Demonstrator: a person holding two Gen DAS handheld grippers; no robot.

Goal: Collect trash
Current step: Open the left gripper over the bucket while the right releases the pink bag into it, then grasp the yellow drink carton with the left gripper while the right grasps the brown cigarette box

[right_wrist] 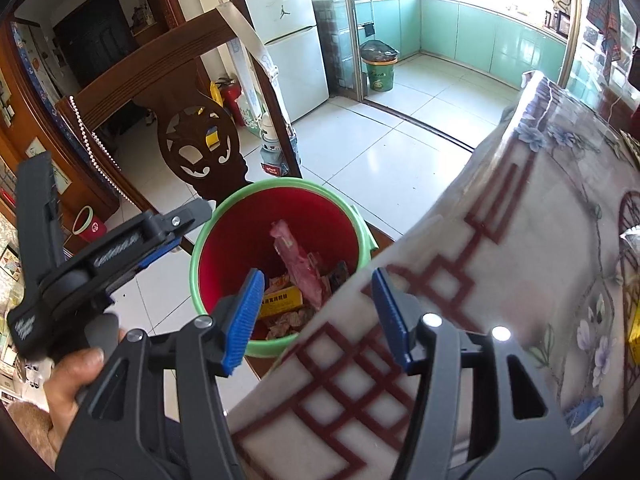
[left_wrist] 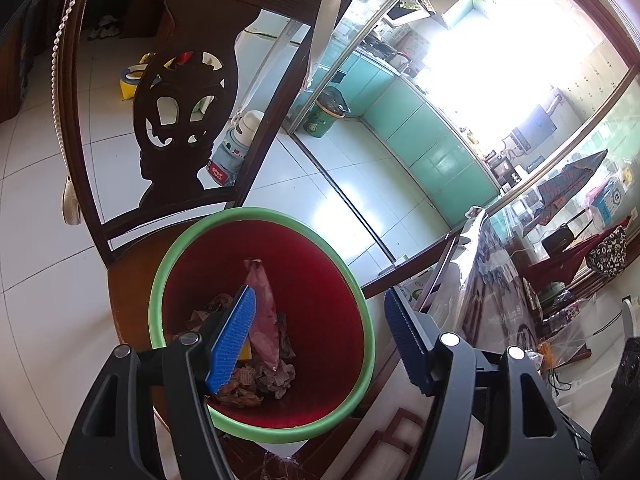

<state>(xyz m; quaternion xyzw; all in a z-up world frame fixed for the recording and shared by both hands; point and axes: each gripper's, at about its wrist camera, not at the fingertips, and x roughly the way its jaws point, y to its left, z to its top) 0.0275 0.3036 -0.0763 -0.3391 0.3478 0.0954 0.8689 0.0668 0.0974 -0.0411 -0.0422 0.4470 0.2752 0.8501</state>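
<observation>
A red bin (left_wrist: 320, 280) with a green rim is seen at the lower centre of the left wrist view, standing on the seat of a dark wooden chair (left_wrist: 188, 92). Inside the bin lie a pink wrapper (left_wrist: 262, 312), crumpled paper scraps (left_wrist: 276, 376) and a yellow box (right_wrist: 280, 300); the box is partly hidden by the wrapper. The left gripper (left_wrist: 320, 332) is held above the bin with its jaws spread and nothing between them. The right gripper (right_wrist: 318, 314) is likewise spread wide and empty, at the lower centre of its view. The near side of the bin is cut off there by a table edge covered with a patterned cloth (right_wrist: 500, 240). A second green bin (right_wrist: 379, 70) is seen at upper centre, in the kitchen doorway, beside a white refrigerator (right_wrist: 288, 32).
</observation>
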